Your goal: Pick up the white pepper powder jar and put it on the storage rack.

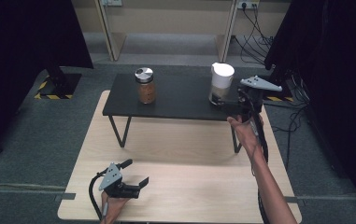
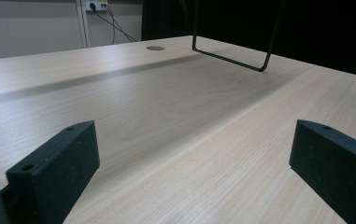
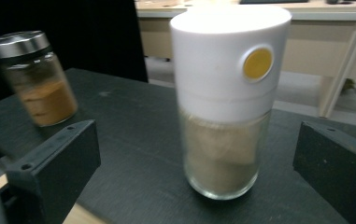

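A tall glass jar with a white cap point(image 1: 222, 83) stands at the right end of a low black shelf point(image 1: 175, 99); in the right gripper view the white-capped jar point(image 3: 227, 98) has a yellow dot and holds pale powder. My right gripper point(image 1: 222, 99) is open at the jar's base, its jaws wide to either side and not touching it point(image 3: 196, 163). A smaller jar with a silver lid point(image 1: 145, 86) and brown powder stands at the shelf's left point(image 3: 35, 77). My left gripper point(image 1: 138, 183) rests open on the wooden table near the front edge point(image 2: 192, 163), nothing between its jaws.
The black shelf stands on thin wire legs point(image 2: 231, 51) above the light wooden table point(image 1: 180, 154). Dark curtains hang at both sides. Cables point(image 1: 255, 32) lie on the floor behind the right end of the shelf.
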### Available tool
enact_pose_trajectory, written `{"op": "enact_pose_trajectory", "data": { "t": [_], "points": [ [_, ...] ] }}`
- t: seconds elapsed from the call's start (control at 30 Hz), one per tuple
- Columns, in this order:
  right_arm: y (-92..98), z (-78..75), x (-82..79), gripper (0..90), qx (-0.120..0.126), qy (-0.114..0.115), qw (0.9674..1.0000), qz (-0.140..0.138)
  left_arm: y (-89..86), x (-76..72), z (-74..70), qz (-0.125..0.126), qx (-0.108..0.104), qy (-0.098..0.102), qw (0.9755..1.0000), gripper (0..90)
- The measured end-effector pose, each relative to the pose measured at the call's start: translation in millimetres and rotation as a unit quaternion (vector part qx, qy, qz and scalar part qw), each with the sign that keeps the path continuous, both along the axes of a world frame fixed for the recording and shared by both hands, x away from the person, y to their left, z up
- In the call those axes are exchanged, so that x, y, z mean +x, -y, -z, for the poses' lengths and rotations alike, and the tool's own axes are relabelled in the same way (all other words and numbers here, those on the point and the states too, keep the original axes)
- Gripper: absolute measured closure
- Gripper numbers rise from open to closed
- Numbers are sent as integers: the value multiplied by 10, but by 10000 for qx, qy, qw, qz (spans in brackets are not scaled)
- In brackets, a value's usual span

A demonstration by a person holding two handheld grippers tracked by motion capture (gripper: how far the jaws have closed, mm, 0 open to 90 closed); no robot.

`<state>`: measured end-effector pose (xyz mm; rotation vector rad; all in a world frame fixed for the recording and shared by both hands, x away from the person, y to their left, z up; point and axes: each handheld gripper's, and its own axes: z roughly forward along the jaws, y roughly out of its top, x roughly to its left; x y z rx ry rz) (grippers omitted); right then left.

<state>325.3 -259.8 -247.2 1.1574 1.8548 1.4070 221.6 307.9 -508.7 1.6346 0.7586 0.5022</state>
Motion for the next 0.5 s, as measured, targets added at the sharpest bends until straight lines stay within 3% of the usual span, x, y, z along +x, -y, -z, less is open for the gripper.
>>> {"op": "enact_pose_trajectory", "data": {
  "t": [0.37,0.5],
  "points": [
    [213,215,-286,13,120,173,9997,-129,1,0,-1,3,3,-2,10000,9],
    [268,359,-402,14,163,256,9994,-182,0,-1,-1,2,3,-4,10000,9]
  ]
}}
